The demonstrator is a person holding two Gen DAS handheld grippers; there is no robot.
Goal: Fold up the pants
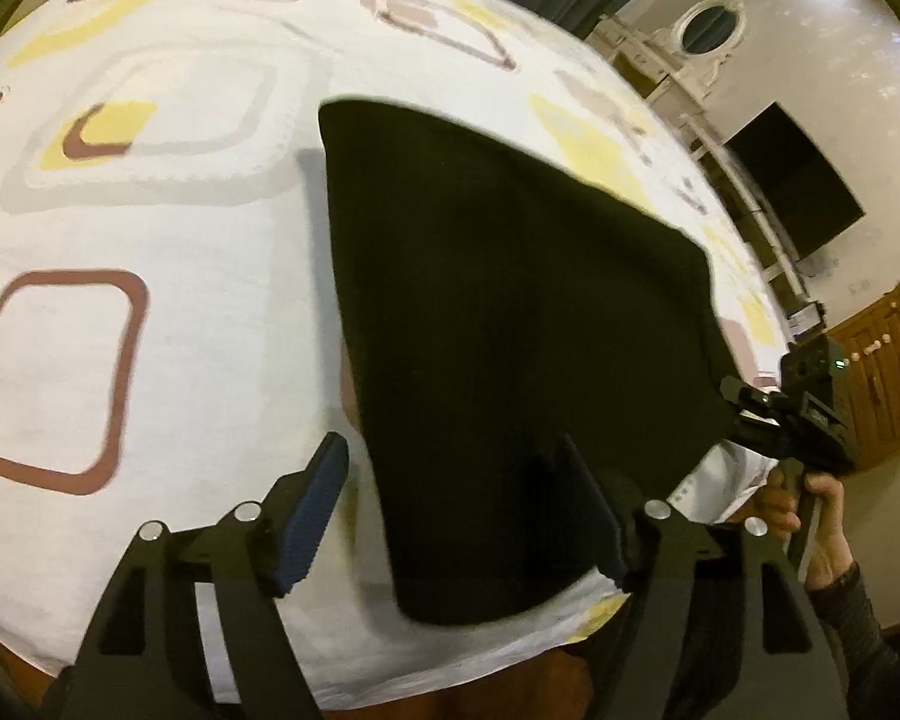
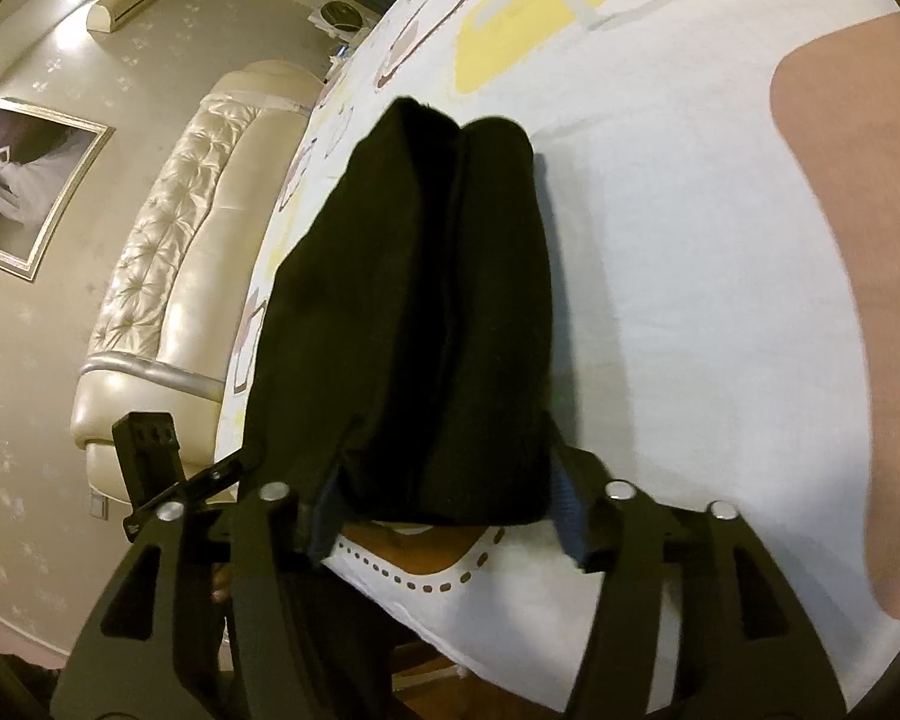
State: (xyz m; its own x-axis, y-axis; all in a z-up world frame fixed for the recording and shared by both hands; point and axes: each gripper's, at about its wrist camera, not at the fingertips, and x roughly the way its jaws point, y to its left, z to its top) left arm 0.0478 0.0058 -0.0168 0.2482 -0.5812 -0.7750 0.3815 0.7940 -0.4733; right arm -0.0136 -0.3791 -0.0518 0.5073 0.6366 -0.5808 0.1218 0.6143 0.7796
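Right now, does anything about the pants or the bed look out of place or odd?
Nothing stands out. The black pants lie folded lengthwise on the patterned bedsheet, with the near end at the bed's edge. The left gripper and right gripper both have their jaws open around that end. No spill or damage is visible.

Warm indoor light, heavy fisheye bend and motion blur in both wrist views.

Yellowish light falls from ceiling lamps, whose glare spots streak the wall [image 2: 42,312] in the right view and flare at the top right of the left view. The black pants [image 1: 510,312] swallow all detail and read as a flat dark mass, casting a soft grey shadow on the bedsheet [image 1: 168,324] along their left edge. Sheet patterns smear toward the frame edges, straight lines bow strongly, and dark vignette rims each corner. The headboard [image 2: 168,276] shows bright sheen.
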